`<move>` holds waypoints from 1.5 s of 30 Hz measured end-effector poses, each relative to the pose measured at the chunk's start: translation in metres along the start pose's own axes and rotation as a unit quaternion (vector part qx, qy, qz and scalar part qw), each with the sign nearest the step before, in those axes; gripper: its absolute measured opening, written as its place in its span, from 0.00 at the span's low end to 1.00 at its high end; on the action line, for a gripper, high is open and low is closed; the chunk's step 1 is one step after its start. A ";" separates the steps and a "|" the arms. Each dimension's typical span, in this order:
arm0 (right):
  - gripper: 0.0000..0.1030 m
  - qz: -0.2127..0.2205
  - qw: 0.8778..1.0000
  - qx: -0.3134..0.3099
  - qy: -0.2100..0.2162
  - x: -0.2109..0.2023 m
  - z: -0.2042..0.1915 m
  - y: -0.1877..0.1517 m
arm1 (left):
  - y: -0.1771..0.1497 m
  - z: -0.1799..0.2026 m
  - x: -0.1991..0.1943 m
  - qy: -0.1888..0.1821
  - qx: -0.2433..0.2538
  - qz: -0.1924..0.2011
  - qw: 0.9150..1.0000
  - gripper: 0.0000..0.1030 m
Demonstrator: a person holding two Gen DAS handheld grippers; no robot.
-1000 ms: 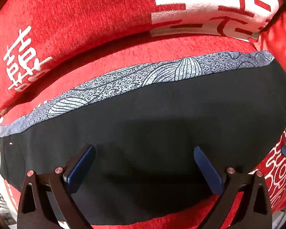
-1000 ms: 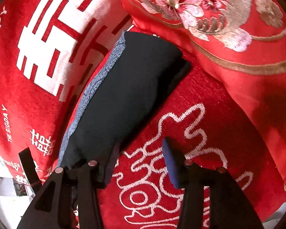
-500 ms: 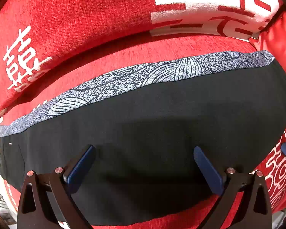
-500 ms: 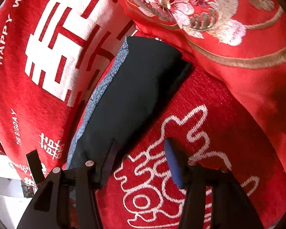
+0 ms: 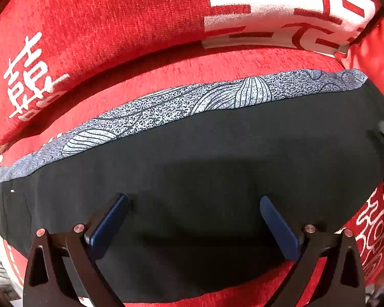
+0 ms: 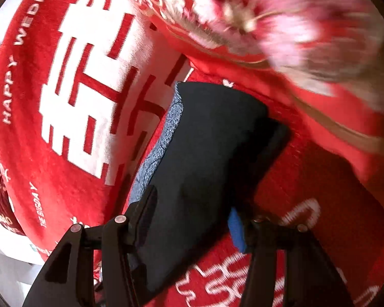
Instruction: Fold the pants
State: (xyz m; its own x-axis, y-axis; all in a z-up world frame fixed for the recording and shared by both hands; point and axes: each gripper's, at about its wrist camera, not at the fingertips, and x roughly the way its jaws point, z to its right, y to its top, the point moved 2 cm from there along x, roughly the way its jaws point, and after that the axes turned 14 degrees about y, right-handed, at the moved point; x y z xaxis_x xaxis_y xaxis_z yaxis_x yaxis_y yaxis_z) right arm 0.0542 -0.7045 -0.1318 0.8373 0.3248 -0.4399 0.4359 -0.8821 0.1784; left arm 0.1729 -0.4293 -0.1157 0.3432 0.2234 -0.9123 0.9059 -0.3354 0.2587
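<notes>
Black pants (image 5: pixel 217 153) with a grey patterned strip (image 5: pixel 192 102) along their far edge lie folded lengthwise across a red sofa seat (image 5: pixel 166 71). My left gripper (image 5: pixel 192 200) points down over the middle of the pants, open, with its blue pads wide apart and only flat cloth between them. In the right wrist view the pants (image 6: pixel 212 140) run away from me. My right gripper (image 6: pixel 192 217) straddles their near end and its jaws are closing, with black fabric lying between them and its blue pad (image 6: pixel 236 230) at the cloth's right edge.
The red back cushion (image 5: pixel 115 25) with white characters rises right behind the pants. An embroidered red cushion (image 6: pixel 307 38), blurred, crowds the pants' far end. The seat's white-patterned red cover (image 6: pixel 281 268) lies beside the right gripper.
My right gripper has shifted left from the red seat onto the near end of the pants, and its jaws have narrowed. The left gripper and the pants under it look the same.
</notes>
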 end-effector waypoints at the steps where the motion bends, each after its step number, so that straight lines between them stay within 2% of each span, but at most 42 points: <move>1: 0.16 -0.010 1.000 0.016 -0.024 0.005 0.002 0.004 | 0.002 -0.002 -0.002 -0.002 -0.001 -0.001 1.000 0.91; 2: 0.16 -0.018 0.999 0.028 -0.030 0.007 0.004 0.006 | 0.003 -0.006 -0.006 -0.003 -0.007 0.004 1.000 0.80; 3: 0.15 -0.020 0.999 0.035 -0.028 0.007 0.003 0.007 | 0.007 -0.010 -0.013 -0.011 -0.012 0.012 1.000 0.64; 4: 0.15 -0.022 0.999 0.026 -0.030 0.006 -0.003 0.008 | 0.010 -0.013 -0.018 -0.017 -0.013 0.017 1.000 0.63; 6: 0.14 -0.028 0.999 -0.013 -0.031 0.003 -0.018 0.008 | 0.017 -0.016 -0.027 -0.026 -0.022 0.036 0.999 0.63; 9: 0.14 -0.034 0.997 -0.060 -0.026 -0.001 -0.042 0.008 | 0.028 -0.001 -0.025 -0.070 -0.023 0.041 0.996 0.63; 11: 0.14 -0.035 0.996 -0.081 -0.025 -0.002 -0.054 0.007 | 0.025 0.025 -0.013 -0.090 0.009 0.033 0.995 0.63; 12: 0.14 -0.036 0.995 -0.091 -0.027 -0.001 -0.061 0.006 | 0.021 0.035 -0.010 -0.072 0.022 0.041 0.996 0.66; 13: 0.14 -0.044 0.994 -0.098 -0.027 0.001 -0.066 0.005 | 0.015 0.039 -0.014 -0.057 0.023 0.081 0.995 0.66; 15: 0.14 -0.046 0.991 -0.118 -0.037 0.004 -0.074 0.003 | 0.010 0.039 -0.015 -0.056 0.019 0.100 0.993 0.67; 20: 0.14 -0.050 0.983 -0.167 -0.052 0.009 -0.105 -0.006 | 0.019 0.018 -0.014 -0.107 0.008 0.059 0.992 0.68; 23: 0.14 -0.056 0.972 -0.218 -0.060 0.007 -0.134 -0.019 | 0.017 -0.013 -0.019 -0.124 -0.024 0.041 0.991 0.69; 24: 0.14 -0.061 0.966 -0.243 -0.063 0.009 -0.148 -0.027 | 0.010 -0.020 -0.021 -0.127 -0.031 0.040 0.991 0.72; 25: 0.14 -0.066 0.961 -0.262 -0.065 0.011 -0.157 -0.034 | 0.003 -0.026 -0.023 -0.127 -0.035 0.039 0.990 0.85; 26: 0.14 -0.073 0.953 -0.287 -0.068 0.014 -0.170 -0.044 | -0.001 -0.038 -0.024 -0.127 -0.041 0.040 0.990 0.88; 29: 0.14 -0.090 0.934 -0.337 -0.080 0.028 -0.196 -0.071 | -0.018 -0.080 -0.026 -0.121 -0.056 0.042 0.990 0.88; 35: 0.14 -0.149 0.876 -0.442 -0.120 0.084 -0.233 -0.159 | -0.052 -0.175 -0.011 -0.073 -0.102 0.020 0.992 0.88; 38: 0.17 -0.191 0.835 -0.493 -0.151 0.128 -0.234 -0.216 | -0.071 -0.212 0.006 -0.047 -0.126 -0.003 0.991 0.88; 41: 0.25 -0.251 0.779 -0.539 -0.198 0.171 -0.217 -0.278 | -0.093 -0.247 0.025 -0.028 -0.150 -0.028 0.988 0.88; 43: 0.29 -0.272 0.716 -0.589 -0.256 0.187 -0.201 -0.319 | -0.102 -0.260 0.032 -0.019 -0.156 -0.035 0.987 0.88; 44: 0.35 -0.270 0.687 -0.616 -0.275 0.188 -0.198 -0.335 | -0.107 -0.267 0.035 -0.019 -0.160 -0.040 0.986 0.88; 45: 0.39 -0.270 0.667 -0.637 -0.275 0.183 -0.199 -0.348 | -0.108 -0.271 0.036 -0.021 -0.160 -0.041 0.986 0.88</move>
State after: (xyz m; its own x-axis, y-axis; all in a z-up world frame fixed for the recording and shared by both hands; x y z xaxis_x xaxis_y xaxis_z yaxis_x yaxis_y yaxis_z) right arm 0.1215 -0.2705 -0.0997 0.3499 -0.0069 -0.9368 0.8452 0.4335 0.3125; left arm 0.1549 -0.1368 -0.0899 0.2609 0.1972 -0.9450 0.9644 -0.0095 0.2642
